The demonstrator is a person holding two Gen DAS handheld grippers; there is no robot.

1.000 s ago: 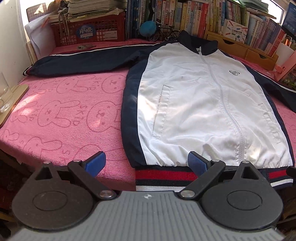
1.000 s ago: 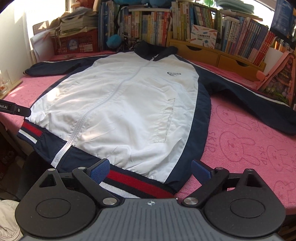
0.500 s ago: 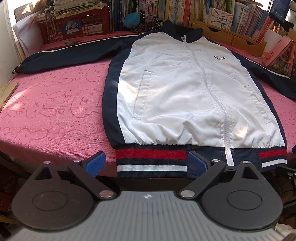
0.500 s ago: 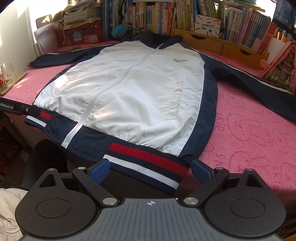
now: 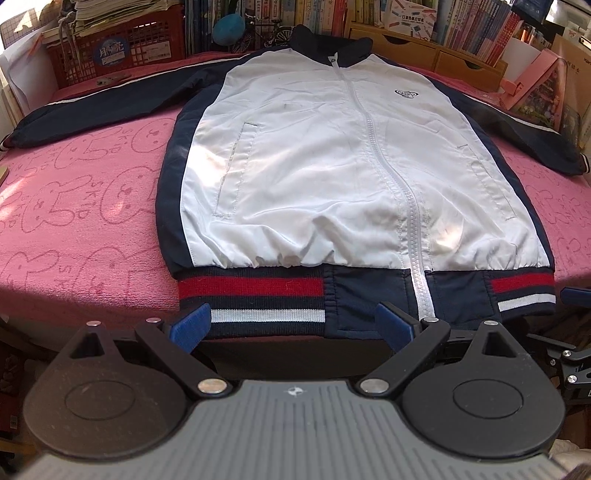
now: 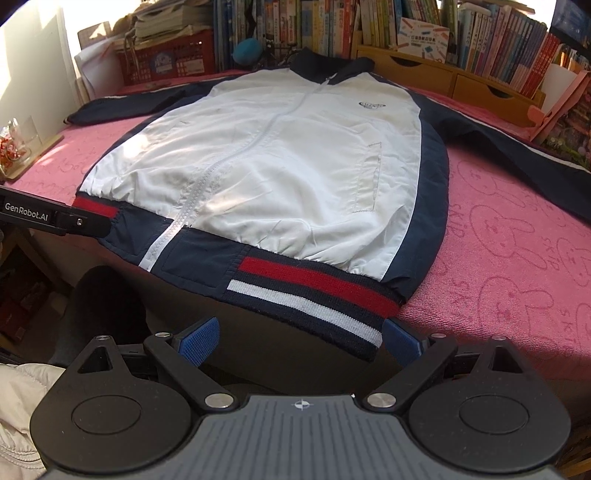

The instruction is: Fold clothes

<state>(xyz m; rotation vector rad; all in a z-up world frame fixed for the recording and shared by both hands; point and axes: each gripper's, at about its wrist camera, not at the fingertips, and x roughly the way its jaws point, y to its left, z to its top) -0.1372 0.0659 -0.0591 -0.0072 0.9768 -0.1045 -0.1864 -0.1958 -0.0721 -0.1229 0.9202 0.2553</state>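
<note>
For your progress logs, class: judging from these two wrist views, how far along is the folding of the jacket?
Done: the jacket lies flat, zipped, sleeves spread on the pink cloth. In hand: nothing; the left gripper and right gripper are open at the striped hem, which overhangs the edge. Left: every fold.

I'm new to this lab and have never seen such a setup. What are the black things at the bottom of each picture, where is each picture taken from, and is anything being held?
Those are hand-held two-finger grippers, one in each of a person's hands, each carrying a camera that looks along its blue-padded fingers. One picture looks out from the left gripper, the other from the right gripper. Both are open and hold nothing. A white and navy jacket lies flat, zipped, sleeves spread, on a pink bunny-print cloth. Its striped hem hangs over the near edge, just ahead of the fingers. Books line the back.
</note>
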